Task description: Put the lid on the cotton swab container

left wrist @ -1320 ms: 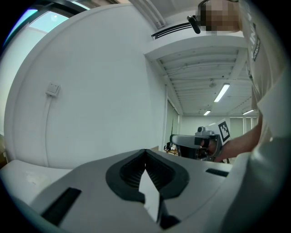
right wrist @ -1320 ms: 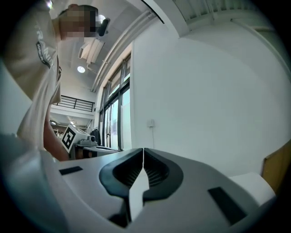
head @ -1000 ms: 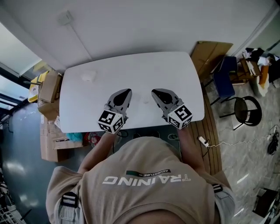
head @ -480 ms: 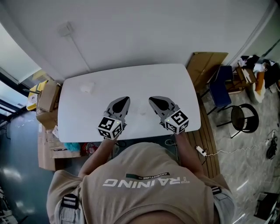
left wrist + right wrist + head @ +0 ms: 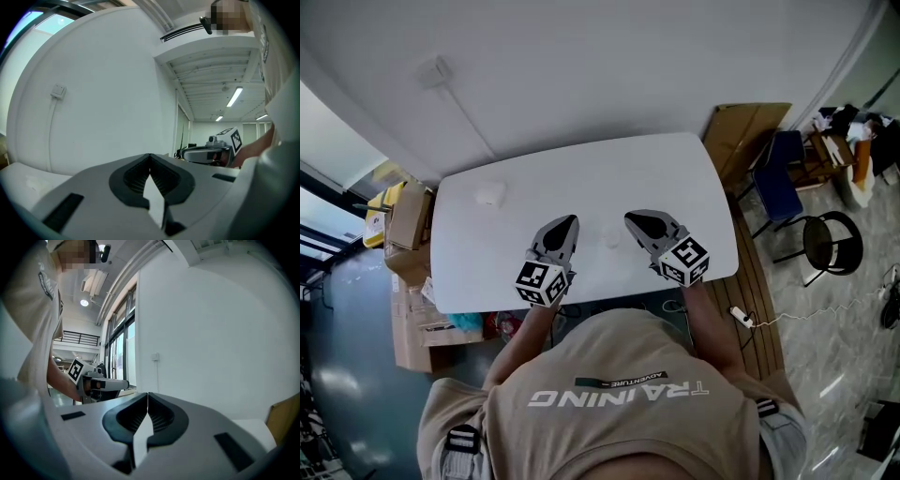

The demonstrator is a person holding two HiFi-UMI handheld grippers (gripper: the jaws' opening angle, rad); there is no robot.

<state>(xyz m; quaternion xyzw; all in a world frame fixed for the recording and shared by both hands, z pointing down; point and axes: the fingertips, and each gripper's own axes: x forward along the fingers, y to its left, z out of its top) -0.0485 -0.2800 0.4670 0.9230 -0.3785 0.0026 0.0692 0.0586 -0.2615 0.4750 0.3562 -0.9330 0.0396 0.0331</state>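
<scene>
Head view: both tools hover over the near edge of the rounded white table [image 5: 675, 169]. The grey two-jaw left gripper [image 5: 569, 222] and the grey two-jaw right gripper [image 5: 631, 221] each have their jaws pressed together on nothing, as each gripper's own view confirms. A small whitish round object [image 5: 490, 195], probably the cotton swab container or its lid, lies at the table's upper left, well apart from both grippers. A faint pale patch [image 5: 612, 236] between the grippers may be the other part, but it is too indistinct to tell. Likely hazards: jaws not opened before reaching would shove the light piece across the smooth top, and white-on-white contrast invites a misaligned, tilted lid.
</scene>
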